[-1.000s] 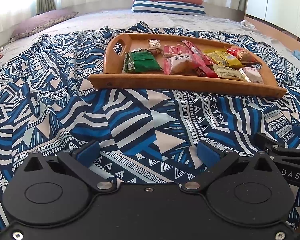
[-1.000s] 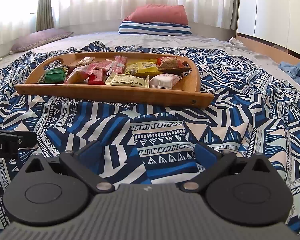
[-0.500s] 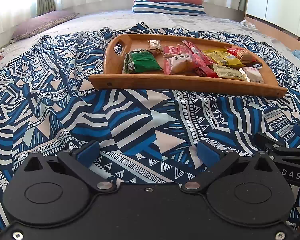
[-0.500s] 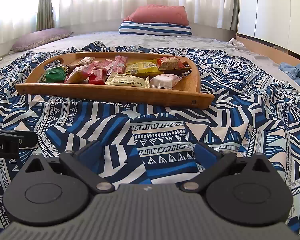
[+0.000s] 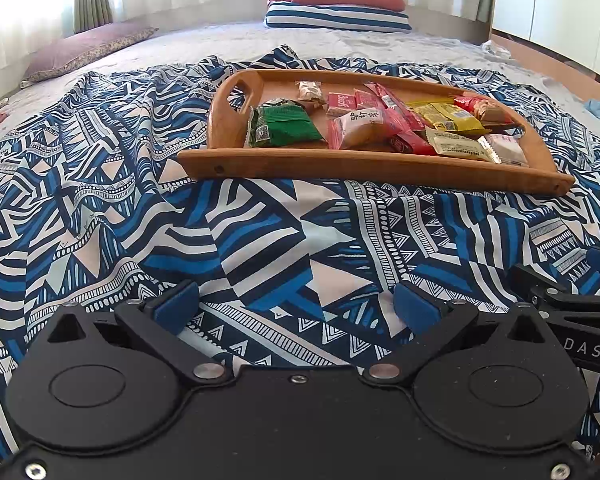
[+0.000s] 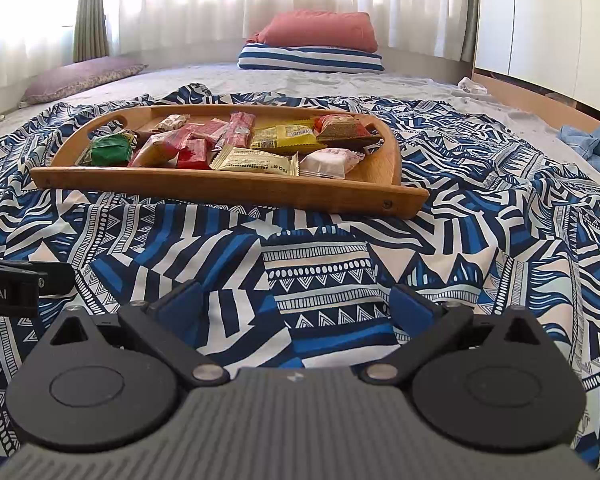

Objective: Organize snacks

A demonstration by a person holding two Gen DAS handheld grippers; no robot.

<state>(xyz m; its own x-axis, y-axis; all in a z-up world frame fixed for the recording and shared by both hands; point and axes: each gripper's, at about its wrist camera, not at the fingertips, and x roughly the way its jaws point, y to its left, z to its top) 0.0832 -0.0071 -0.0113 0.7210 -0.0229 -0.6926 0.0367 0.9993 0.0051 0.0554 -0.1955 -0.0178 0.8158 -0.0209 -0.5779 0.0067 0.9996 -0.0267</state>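
Observation:
A wooden tray (image 5: 372, 168) (image 6: 228, 188) rests on the patterned bedspread, well ahead of both grippers. Several snack packets lie inside it: a green packet (image 5: 284, 126) (image 6: 110, 150) at the left end, red packets (image 5: 404, 142) (image 6: 236, 130) in the middle, yellow ones (image 5: 446, 116) (image 6: 284, 136), and a white one (image 5: 506, 150) (image 6: 328, 163) at the right. My left gripper (image 5: 296, 304) is open and empty, low over the cloth. My right gripper (image 6: 294, 304) is open and empty too, beside the left one.
The blue and white bedspread (image 5: 260, 236) (image 6: 320, 264) covers the bed around the tray. A striped pillow with a red one on top (image 5: 340, 16) (image 6: 312, 58) lies at the far end. A purple pillow (image 5: 84, 50) sits far left. Blue cloth (image 6: 584, 142) lies at the right.

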